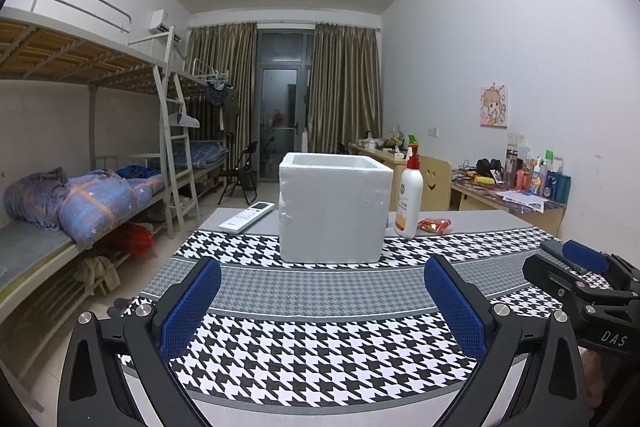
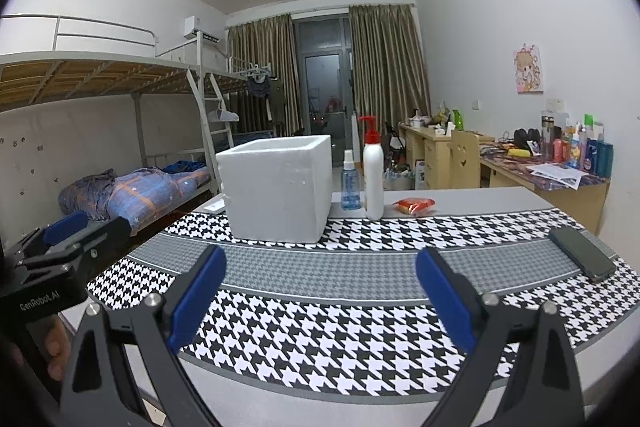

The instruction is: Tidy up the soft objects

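blue ribbed pads line the black fingers of both grippers. the left gripper (image 1: pixel 322 303) is spread wide, nothing between its pads, poised over the houndstooth cloth (image 1: pixel 320 359) without touching it. the right gripper (image 2: pixel 320 297) is likewise released and empty above the same cloth; from the left wrist view its blue pad and black body show at the right edge, and a hand (image 2: pixel 56 351) grips the left tool's handle at the edge of the right wrist view.

the cloth is flat woven fabric in bands of bold black-and-white and finer grey check, spread on a smooth grey table (image 2: pixel 480 199). a white foam box (image 1: pixel 334 207), square, open-topped, with a grainy surface, stands on the cloth's far band. just right of it stand a white pump bottle (image 2: pixel 373 179) with a red head and a small clear blue spray bottle (image 2: pixel 351 187). a shiny red packet (image 2: pixel 415 205) lies near the bottles. a white remote (image 1: pixel 247 217) lies left of the box; a dark phone (image 2: pixel 582 254) lies on the cloth's right end.
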The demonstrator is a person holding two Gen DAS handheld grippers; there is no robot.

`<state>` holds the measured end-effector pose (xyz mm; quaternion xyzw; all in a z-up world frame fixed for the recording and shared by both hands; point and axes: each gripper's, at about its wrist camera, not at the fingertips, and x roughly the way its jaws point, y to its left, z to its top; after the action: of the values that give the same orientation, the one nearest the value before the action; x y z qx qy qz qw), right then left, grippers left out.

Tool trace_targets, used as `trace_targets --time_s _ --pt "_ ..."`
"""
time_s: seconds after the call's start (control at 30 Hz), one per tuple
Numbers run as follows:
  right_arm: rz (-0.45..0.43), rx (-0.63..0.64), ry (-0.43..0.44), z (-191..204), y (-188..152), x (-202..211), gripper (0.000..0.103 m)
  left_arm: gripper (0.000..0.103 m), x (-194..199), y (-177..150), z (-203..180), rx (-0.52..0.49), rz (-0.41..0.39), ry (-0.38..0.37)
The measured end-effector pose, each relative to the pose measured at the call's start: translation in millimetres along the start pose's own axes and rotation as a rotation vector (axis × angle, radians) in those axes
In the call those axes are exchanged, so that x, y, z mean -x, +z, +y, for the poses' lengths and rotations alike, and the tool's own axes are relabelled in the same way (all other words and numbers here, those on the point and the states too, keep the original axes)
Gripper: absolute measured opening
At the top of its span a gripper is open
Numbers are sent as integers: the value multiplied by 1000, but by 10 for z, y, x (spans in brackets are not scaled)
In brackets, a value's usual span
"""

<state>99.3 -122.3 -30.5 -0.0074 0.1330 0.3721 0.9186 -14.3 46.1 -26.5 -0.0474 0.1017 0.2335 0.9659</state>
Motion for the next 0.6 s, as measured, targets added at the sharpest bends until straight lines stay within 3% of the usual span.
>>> trace_targets --time_s 0.6 --pt "6 7 0 -17 1 -8 98 102 -20 -4 -6 5 11 -7"
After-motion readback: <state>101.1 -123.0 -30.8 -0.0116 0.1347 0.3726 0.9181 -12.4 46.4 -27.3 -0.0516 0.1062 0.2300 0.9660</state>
